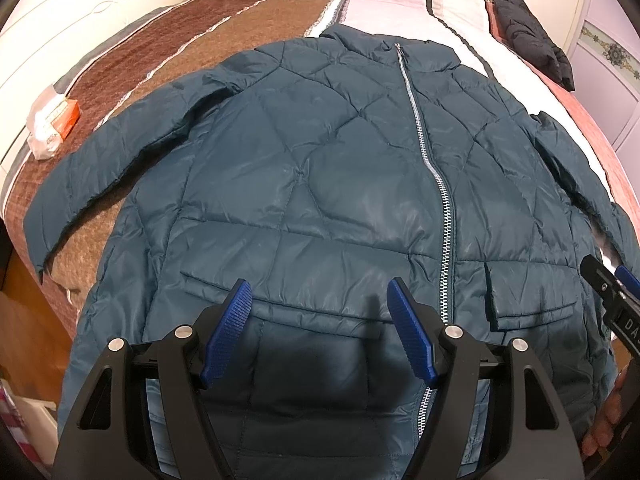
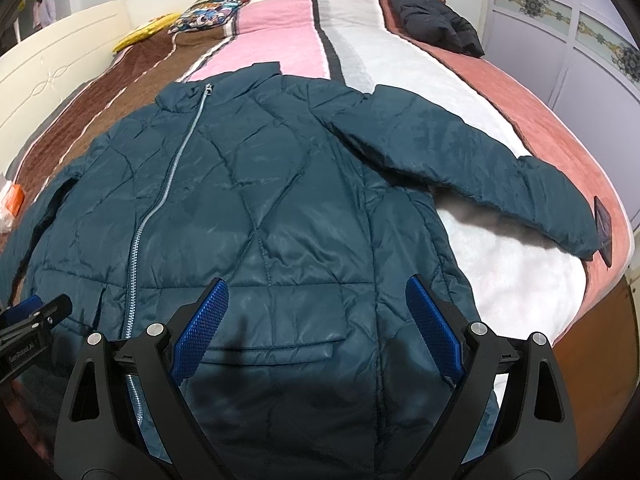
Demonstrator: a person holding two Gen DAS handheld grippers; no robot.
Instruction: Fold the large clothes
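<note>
The teal quilted jacket [image 1: 320, 184] lay face up and zipped on the bed [image 2: 500, 92], spread flat across the striped blanket, with its collar toward the pillows and its hem near the foot end. Both sleeves were stretched out sideways: the left sleeve [image 1: 108, 160] over the brown stripe, the right sleeve [image 2: 460, 168] over the white and salmon part. No fold showed anywhere, so by the look of it the task had hardly begun; the jacket was only laid out and smoothed. The left hand-held gripper [image 1: 320, 332] hovered above the hem with its blue pads apart and nothing between them. The right hand-held gripper [image 2: 316, 328] hovered likewise over the other front panel, jaws wide and empty. What remained, as far as could be judged, was everything: bringing the sleeves in across the body, then doubling the body over. A folded dark jacket [image 2: 432, 16] lay at the far corner.
</note>
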